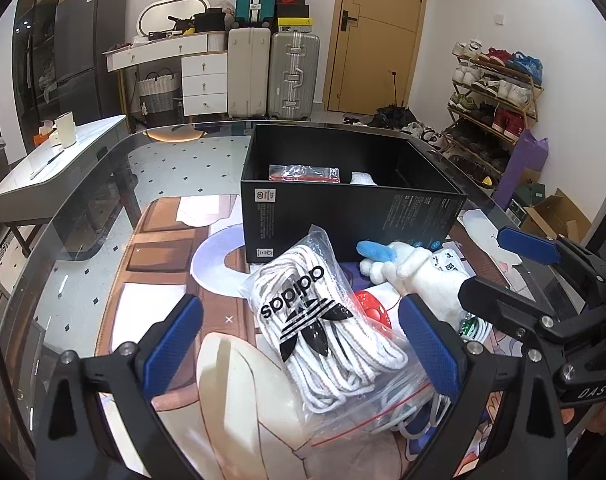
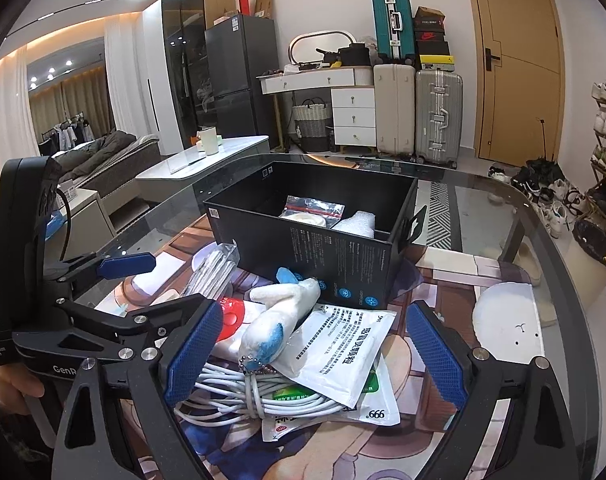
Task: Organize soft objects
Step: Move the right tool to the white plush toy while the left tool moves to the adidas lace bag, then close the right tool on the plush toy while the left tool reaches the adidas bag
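A clear bag of white laces with a black adidas logo (image 1: 319,332) lies on the printed mat between the wide-open fingers of my left gripper (image 1: 303,340). A white and blue plush toy (image 1: 403,268) lies beside it, in front of the open black box (image 1: 343,216). In the right wrist view my right gripper (image 2: 315,356) is open over a pile: the plush toy (image 2: 279,316), a white medicine sachet (image 2: 343,344) and a coil of white cable (image 2: 255,392). The box (image 2: 323,248) holds a small zip bag (image 2: 315,208) and white foam (image 2: 359,220).
The glass table edge (image 1: 83,184) curves around the mat. A flat white round plush (image 2: 507,320) lies at the right of the mat. A red disc (image 1: 369,308) lies under the pile. A white side table (image 1: 55,160) stands to the left.
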A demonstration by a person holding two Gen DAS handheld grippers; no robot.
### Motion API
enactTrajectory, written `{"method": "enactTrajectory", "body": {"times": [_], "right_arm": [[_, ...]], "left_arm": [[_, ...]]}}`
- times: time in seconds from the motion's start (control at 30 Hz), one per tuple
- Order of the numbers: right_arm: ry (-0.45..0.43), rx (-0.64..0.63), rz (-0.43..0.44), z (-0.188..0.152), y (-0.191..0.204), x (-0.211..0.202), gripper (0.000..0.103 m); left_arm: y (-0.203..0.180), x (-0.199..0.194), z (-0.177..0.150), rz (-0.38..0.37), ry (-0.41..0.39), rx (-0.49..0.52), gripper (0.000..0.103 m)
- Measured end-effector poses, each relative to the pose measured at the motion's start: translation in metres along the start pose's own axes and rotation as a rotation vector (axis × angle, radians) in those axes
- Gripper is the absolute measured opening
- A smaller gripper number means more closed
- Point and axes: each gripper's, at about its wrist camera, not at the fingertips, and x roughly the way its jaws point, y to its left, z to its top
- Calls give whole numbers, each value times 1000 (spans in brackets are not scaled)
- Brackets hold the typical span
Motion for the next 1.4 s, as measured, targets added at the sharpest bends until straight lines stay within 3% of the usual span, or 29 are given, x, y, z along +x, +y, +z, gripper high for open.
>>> {"method": "enactTrajectory", "body": {"times": [0.23,1.1,1.4], "right_arm": [[22,-29,6,-2,5,3,92],[143,-134,42,-7,27,27,41],[168,-132,61,-8,27,32,34]], "left_arm": [[0,5,-2,30,37,10,99],[14,18,-9,59,123,-52,98],[25,17,-13,87,141,-61,98]]}}
